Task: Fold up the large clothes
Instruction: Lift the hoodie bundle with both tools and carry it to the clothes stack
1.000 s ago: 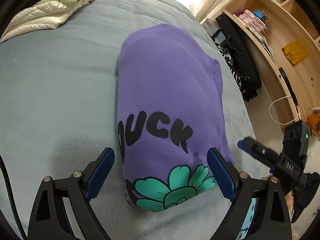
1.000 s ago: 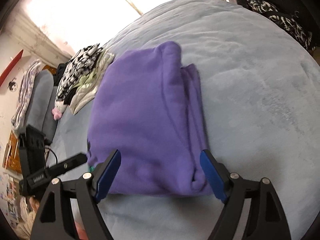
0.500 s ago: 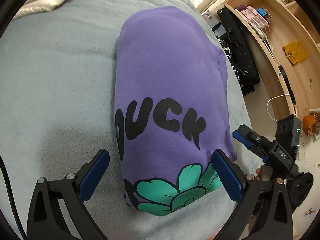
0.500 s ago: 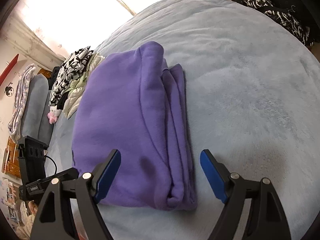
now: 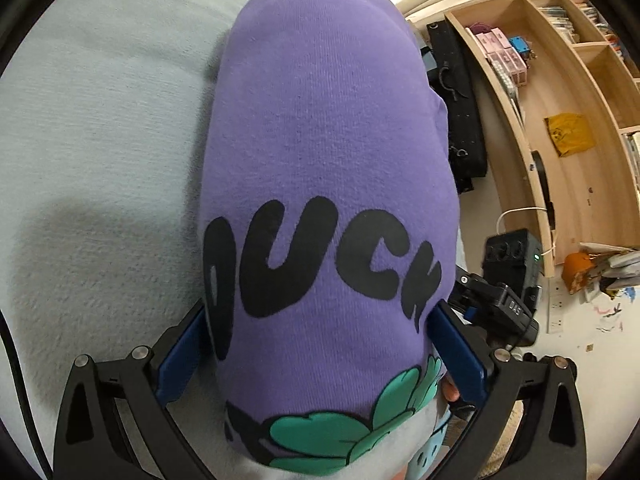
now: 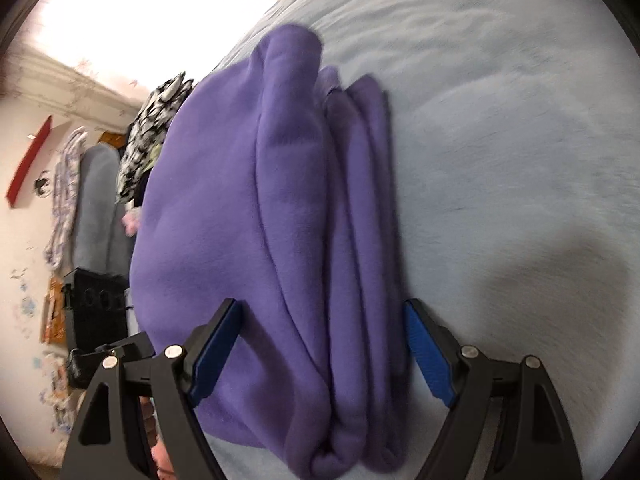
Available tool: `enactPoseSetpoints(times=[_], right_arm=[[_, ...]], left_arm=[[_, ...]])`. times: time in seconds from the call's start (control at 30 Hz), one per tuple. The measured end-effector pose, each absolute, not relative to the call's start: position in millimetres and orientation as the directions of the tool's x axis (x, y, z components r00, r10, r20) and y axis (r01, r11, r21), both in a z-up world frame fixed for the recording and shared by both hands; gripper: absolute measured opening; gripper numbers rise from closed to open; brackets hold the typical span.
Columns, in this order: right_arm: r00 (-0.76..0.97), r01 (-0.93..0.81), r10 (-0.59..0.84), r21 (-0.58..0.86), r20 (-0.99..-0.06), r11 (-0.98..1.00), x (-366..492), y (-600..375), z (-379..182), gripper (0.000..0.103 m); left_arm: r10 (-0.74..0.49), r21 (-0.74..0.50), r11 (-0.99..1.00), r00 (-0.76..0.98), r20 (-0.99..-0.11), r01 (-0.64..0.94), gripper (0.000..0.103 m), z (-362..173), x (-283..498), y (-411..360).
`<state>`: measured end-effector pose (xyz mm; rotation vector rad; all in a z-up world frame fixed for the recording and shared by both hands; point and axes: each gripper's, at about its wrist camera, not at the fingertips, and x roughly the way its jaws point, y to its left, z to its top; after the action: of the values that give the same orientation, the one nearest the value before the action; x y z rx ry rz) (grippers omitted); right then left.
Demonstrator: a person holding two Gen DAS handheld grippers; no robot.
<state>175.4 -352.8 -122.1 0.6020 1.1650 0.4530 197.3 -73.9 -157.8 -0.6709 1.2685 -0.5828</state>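
Observation:
A folded purple sweatshirt with black letters and a green flower print lies on the pale grey-blue bed. My left gripper stands wide open astride its near end, one blue pad at each flank of the bundle. From the other side the sweatshirt shows plain purple with its stacked folded edges on the right. My right gripper is open over those edges: its left pad lies above the cloth, the right one beside the layers at the bed. I cannot tell whether any pad presses.
Wooden shelves with boxes and a black bag stand beyond the bed's right edge, with a black power box on the floor. A black-and-white patterned clothes pile and a grey cushion lie behind the sweatshirt.
Both grippers have come down and forward onto the sweatshirt, which now fills the space between their pads. The left jaws have spread a little wider.

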Motion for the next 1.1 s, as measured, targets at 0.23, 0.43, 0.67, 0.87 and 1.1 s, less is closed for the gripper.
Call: enactPoseSetpoints(times=[0.23, 0.43, 0.67, 0.87, 1.1], right_arm=[[0.265, -0.110, 0.725, 0.727, -0.636, 0.678, 202.0, -342.6, -137.0, 0.090], [0.213, -0.129, 0.752, 0.745, -0.623, 0.654, 217.7, -329.0, -143.1, 0.103], [0.248, -0.155, 0.723, 0.711, -0.645, 0.686, 210.4, -320.5, -136.4, 0.101], [0.326, -0.201, 0.711, 0.689, -0.623, 0.696, 195.7, -315.9, -116.0, 0.059], [0.368, -0.227, 0.682, 0.650, -0.632, 0.725, 178.9, -303.6, -98.3, 0.045]], left_arm=[[-0.770, -0.775, 0.630, 0.183, -0.612, 0.059, 0.102, -172.6, 210.7, -89.3], [-0.795, -0.793, 0.604, 0.134, -0.592, 0.083, 0.102, -180.4, 222.9, -98.0], [-0.741, -0.734, 0.671, 0.105, -0.663, 0.105, 0.102, -170.6, 229.9, -122.3], [-0.638, -0.611, 0.768, 0.160, -0.753, 0.191, 0.099, -143.1, 226.4, -148.9], [-0.528, -0.451, 0.841, 0.269, -0.805, 0.300, 0.094, -95.1, 215.5, -171.4]])
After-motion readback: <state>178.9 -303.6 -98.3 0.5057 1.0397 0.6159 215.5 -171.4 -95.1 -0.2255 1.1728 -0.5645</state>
